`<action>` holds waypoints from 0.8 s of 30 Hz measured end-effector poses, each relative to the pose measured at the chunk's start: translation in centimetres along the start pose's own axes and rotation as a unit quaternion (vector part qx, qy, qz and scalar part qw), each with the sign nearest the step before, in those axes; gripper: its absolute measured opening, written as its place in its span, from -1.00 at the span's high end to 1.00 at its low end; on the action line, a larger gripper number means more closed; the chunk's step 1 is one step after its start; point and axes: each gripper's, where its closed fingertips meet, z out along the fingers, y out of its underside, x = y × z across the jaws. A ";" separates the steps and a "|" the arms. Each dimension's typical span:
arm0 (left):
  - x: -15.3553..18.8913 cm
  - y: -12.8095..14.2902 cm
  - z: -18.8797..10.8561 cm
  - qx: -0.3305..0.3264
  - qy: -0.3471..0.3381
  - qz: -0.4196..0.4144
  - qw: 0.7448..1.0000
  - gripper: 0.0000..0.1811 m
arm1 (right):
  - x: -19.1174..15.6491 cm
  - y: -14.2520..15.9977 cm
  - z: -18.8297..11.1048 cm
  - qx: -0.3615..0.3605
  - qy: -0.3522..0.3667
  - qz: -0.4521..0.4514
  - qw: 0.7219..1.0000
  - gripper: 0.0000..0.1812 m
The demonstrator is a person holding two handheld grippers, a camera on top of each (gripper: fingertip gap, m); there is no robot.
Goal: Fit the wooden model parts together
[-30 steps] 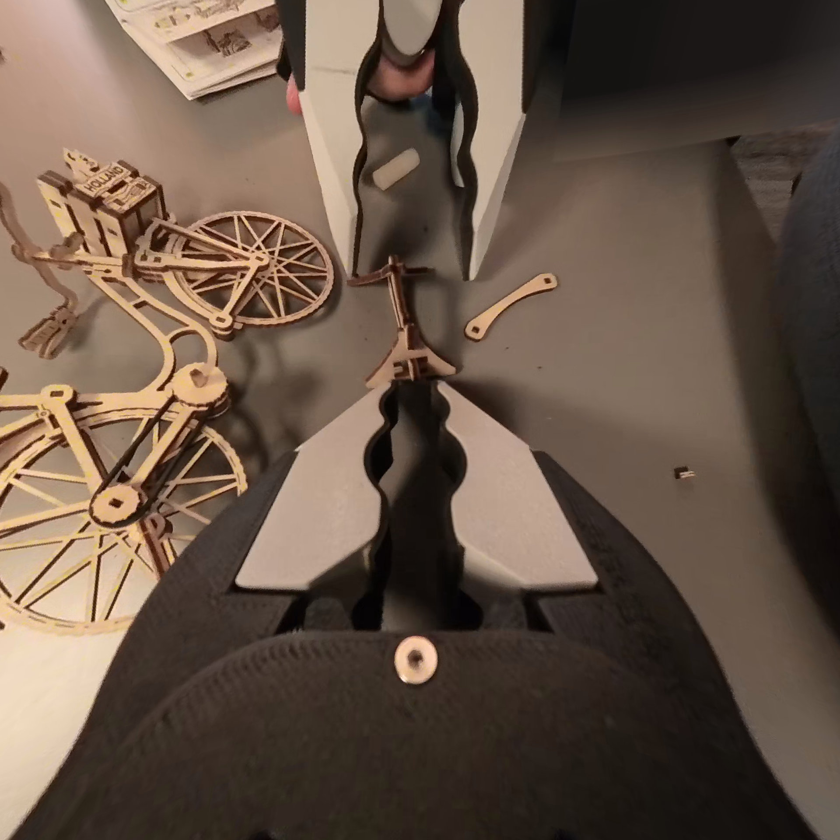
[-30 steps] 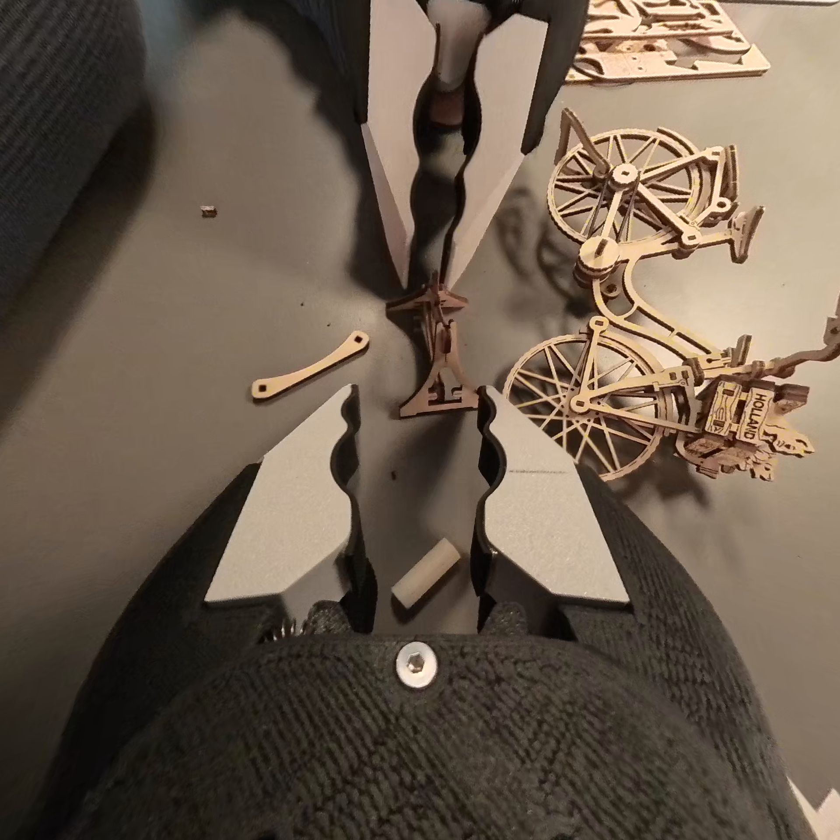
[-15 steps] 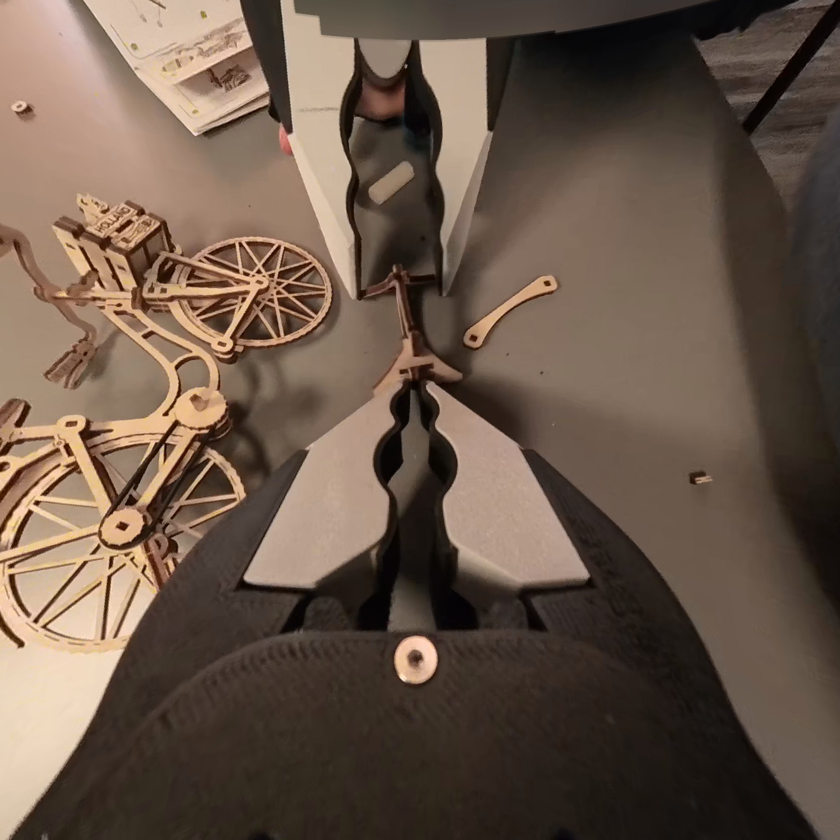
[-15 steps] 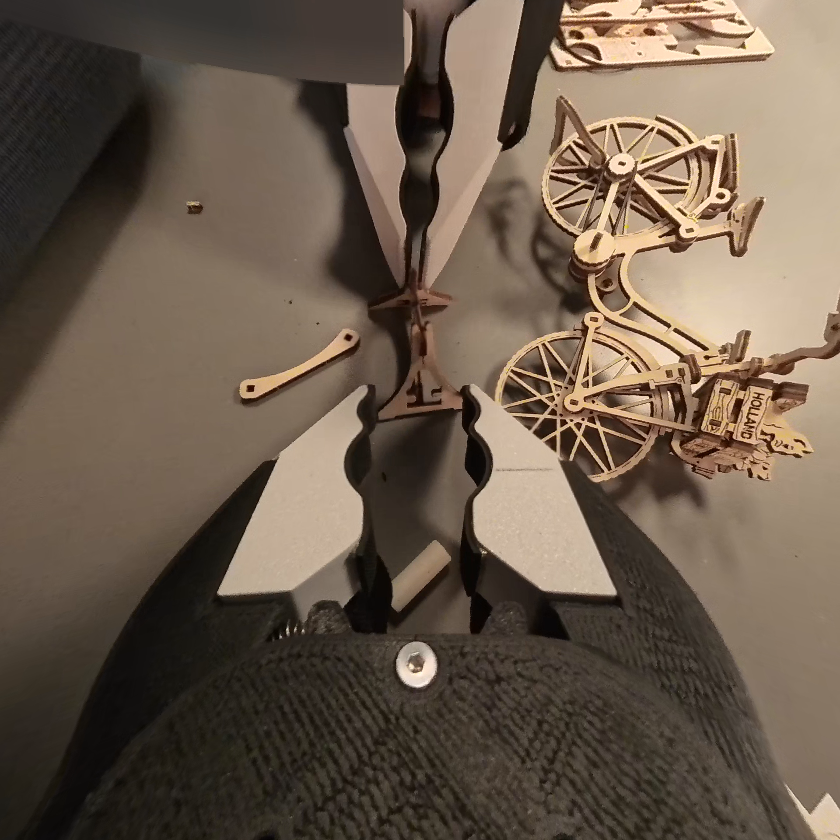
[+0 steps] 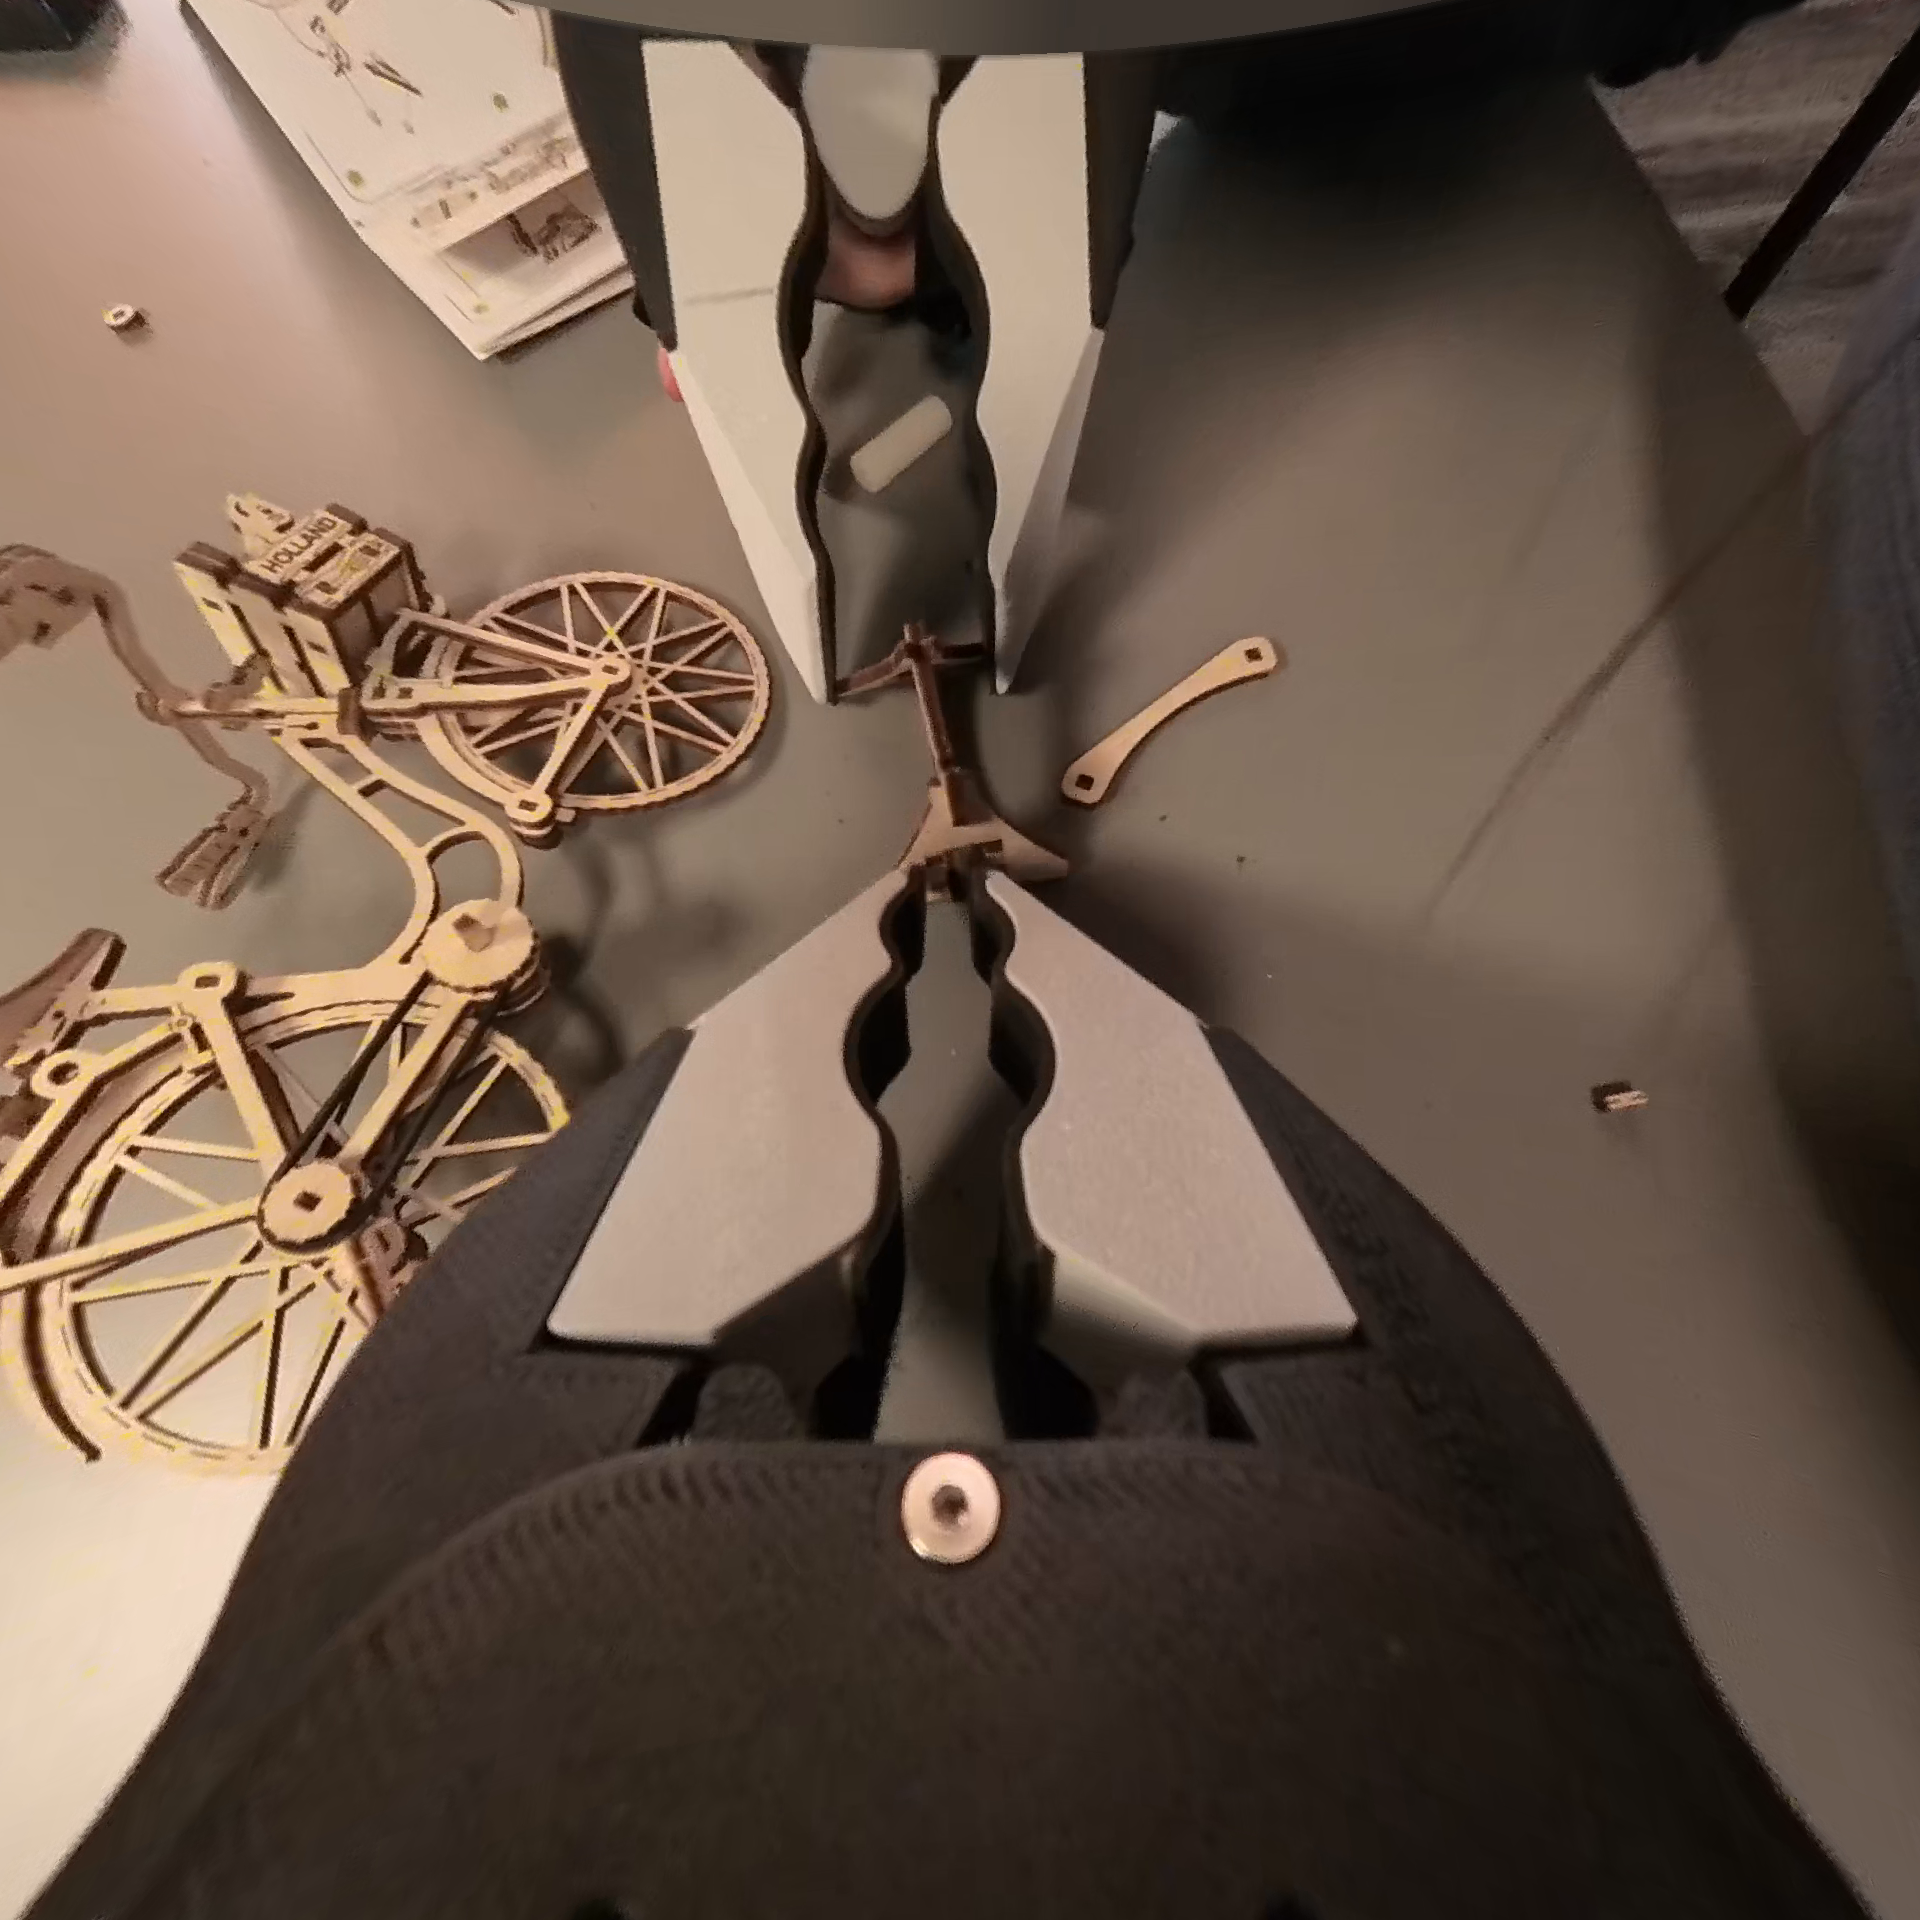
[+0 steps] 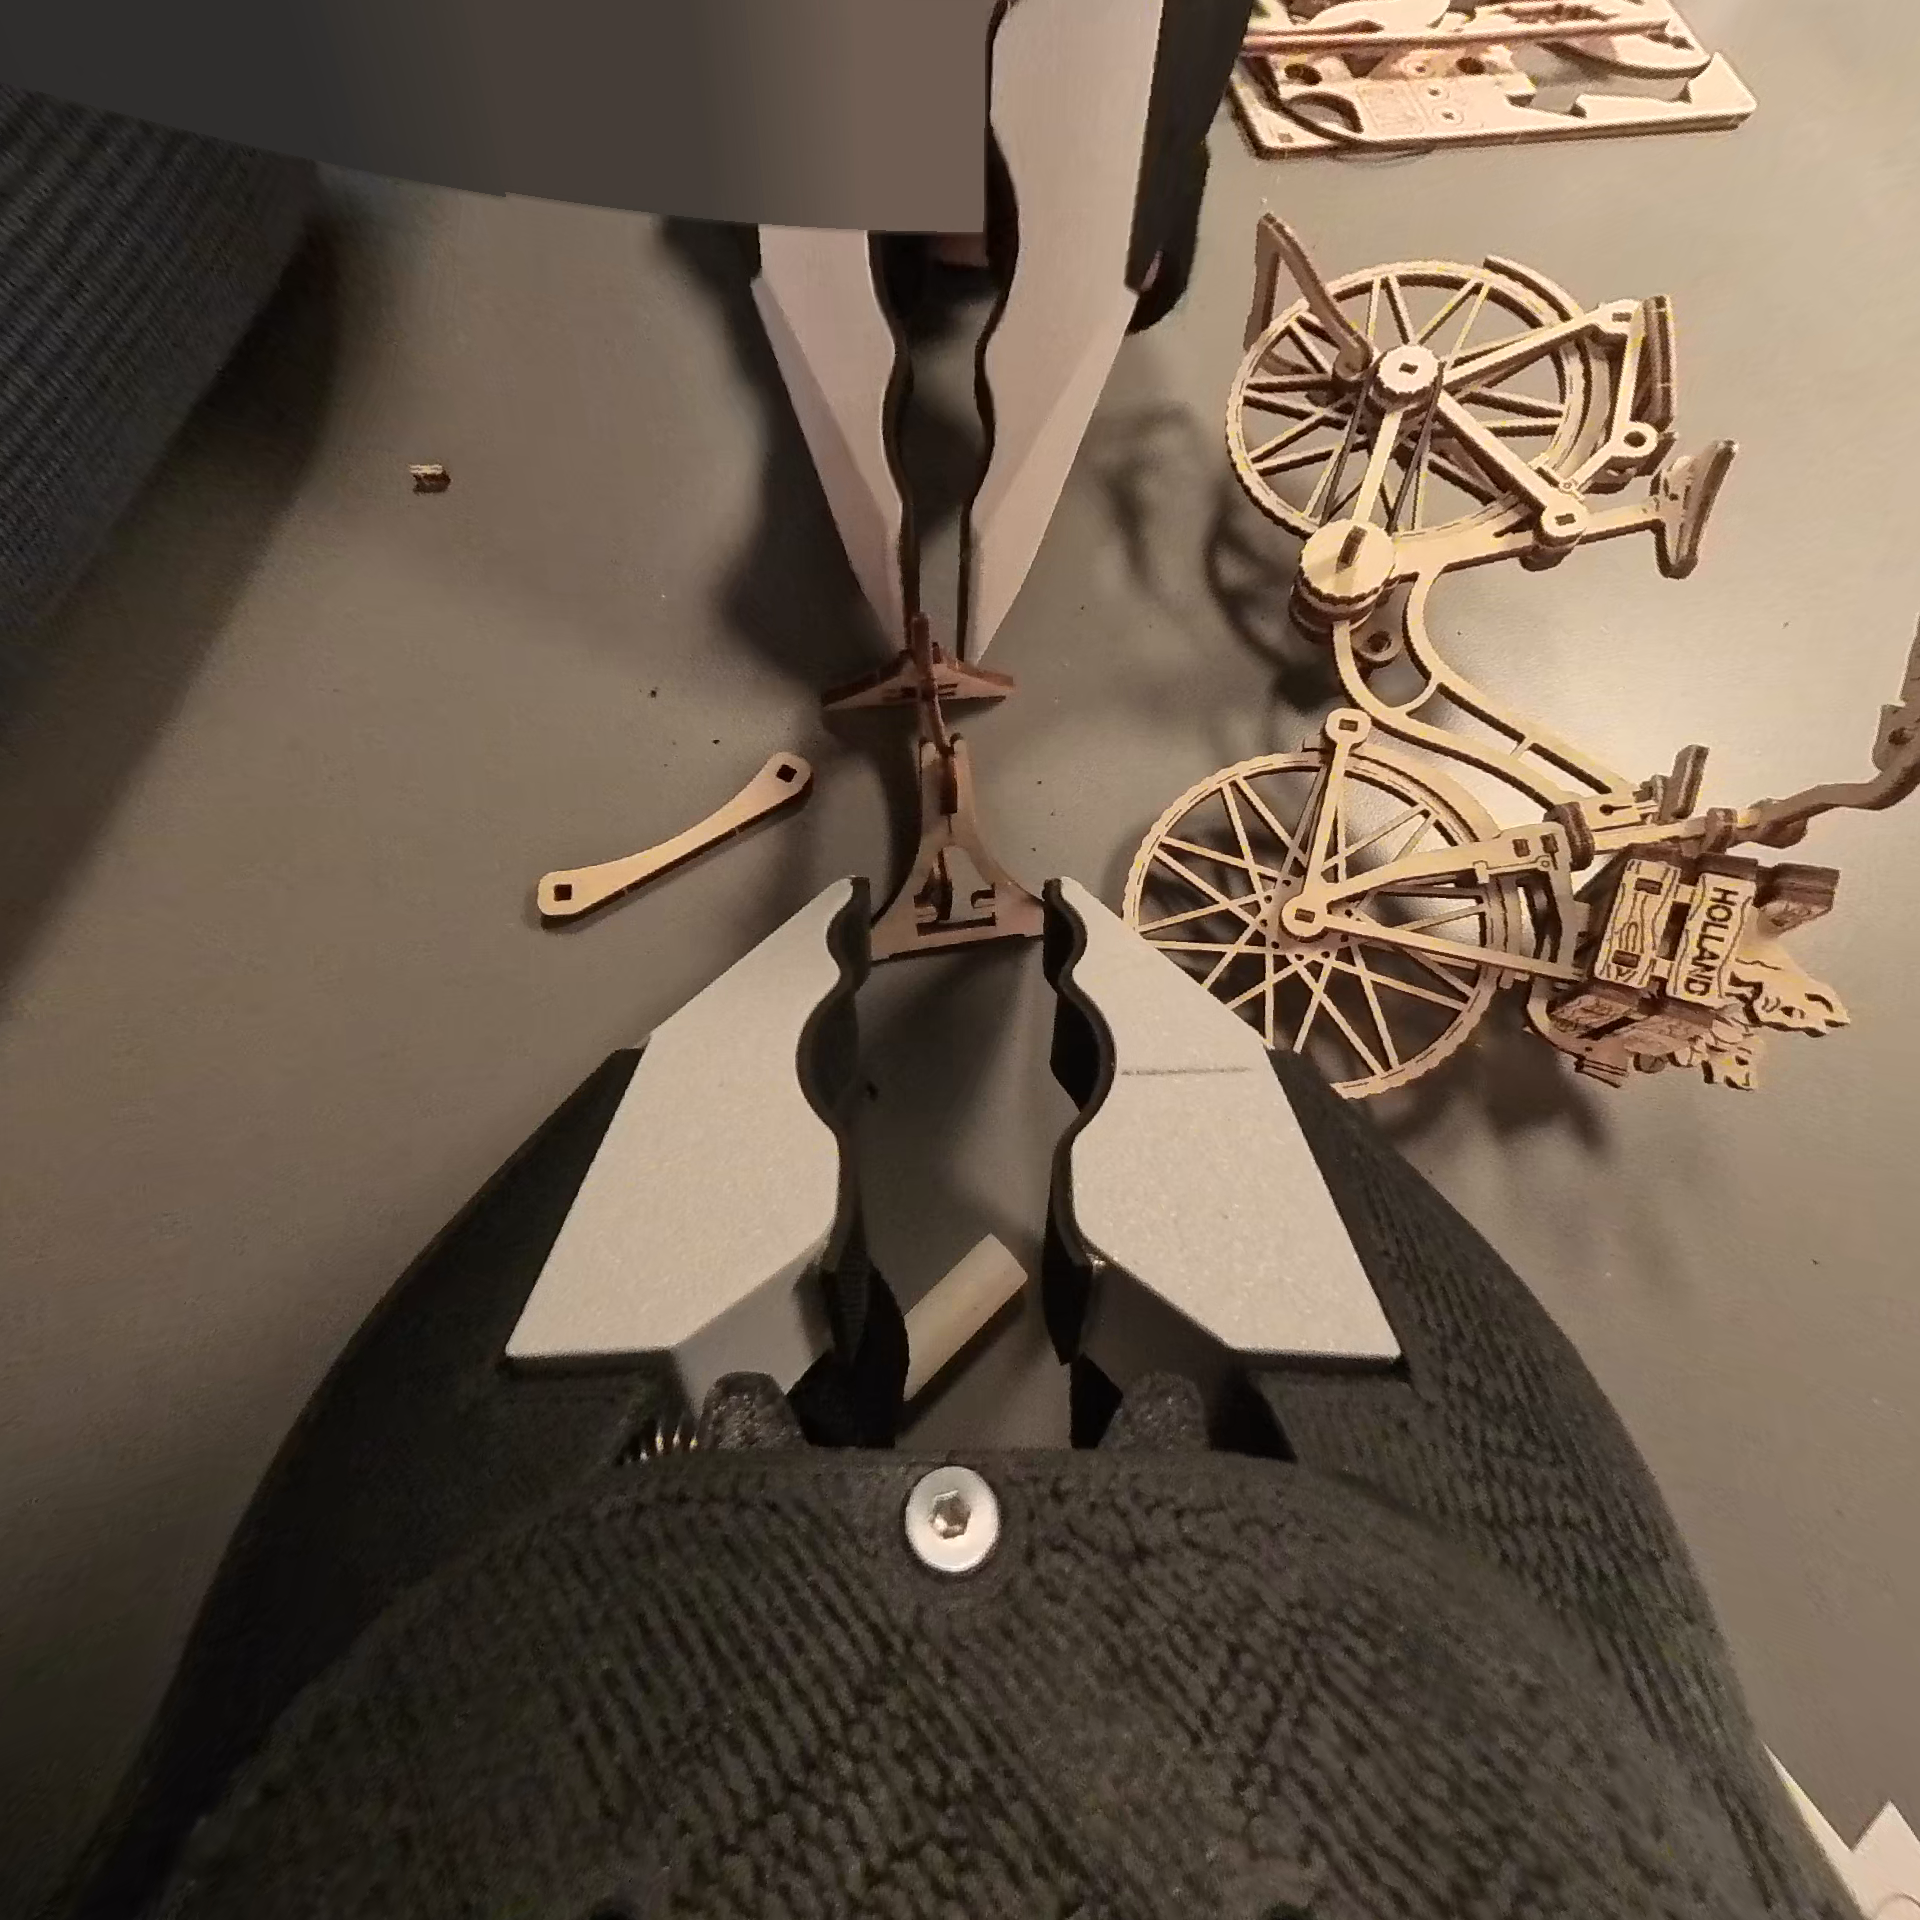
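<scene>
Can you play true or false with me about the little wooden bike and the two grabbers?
1. The wooden bicycle lies flat on the grey table. True.
2. The left hand-held gripper is pinching one end of the small wooden stand piece. True.
3. The right hand-held gripper is squeezed tight on that piece. False: its fingers are apart, one on each side of the piece's wide end.
4. The curved wooden strip is held in a gripper. False: it lies loose on the table.
5. A small pale cylinder lies between the right hand-held gripper's fingers. True.
</scene>
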 end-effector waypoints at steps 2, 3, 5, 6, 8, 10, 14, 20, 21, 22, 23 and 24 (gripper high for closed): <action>0.1 0.1 0.1 -0.005 -0.002 0.006 1.000 0.92 | 0.1 0.0 0.0 0.000 0.001 0.002 1.000 0.65; 0.1 0.1 0.1 -0.005 -0.003 0.007 1.000 0.93 | 0.1 0.0 0.0 0.000 0.001 0.002 1.000 0.65; 0.1 0.1 0.1 -0.006 -0.003 0.008 1.000 0.95 | 0.1 0.0 0.0 0.000 0.002 0.002 1.000 0.65; 0.1 0.1 0.1 -0.006 -0.003 0.009 1.000 0.97 | 0.1 0.0 0.0 0.000 0.002 0.002 1.000 0.65; -0.1 0.1 0.1 -0.005 -0.011 0.011 1.000 0.97 | 0.1 0.0 0.0 0.000 0.004 0.002 1.000 0.65; -0.2 0.1 0.1 -0.004 -0.021 0.015 1.000 0.97 | 0.2 0.0 0.0 -0.001 0.006 0.003 1.000 0.65; -0.3 0.0 0.1 -0.003 -0.017 0.003 1.000 0.97 | 0.3 0.0 0.0 -0.001 0.007 0.005 1.000 0.65; -0.3 -0.4 -0.1 0.011 -0.007 -0.024 1.000 0.97 | 0.3 0.0 0.0 -0.001 0.008 0.005 1.000 0.65; -0.3 -0.4 -0.1 0.011 -0.006 -0.027 1.000 0.97 | 0.3 0.0 0.0 -0.001 0.008 0.005 1.000 0.65; -0.3 -0.4 -0.2 0.012 -0.005 -0.028 1.000 0.97 | 0.3 0.0 0.0 -0.002 0.008 0.005 1.000 0.65; -0.4 -0.4 -0.2 0.012 -0.006 -0.030 0.999 0.98 | 0.3 0.0 0.0 -0.002 0.008 0.004 1.000 0.65; -0.3 -0.5 -0.2 0.015 -0.004 -0.034 0.999 0.97 | 0.3 0.0 0.0 -0.002 0.008 0.004 1.000 0.65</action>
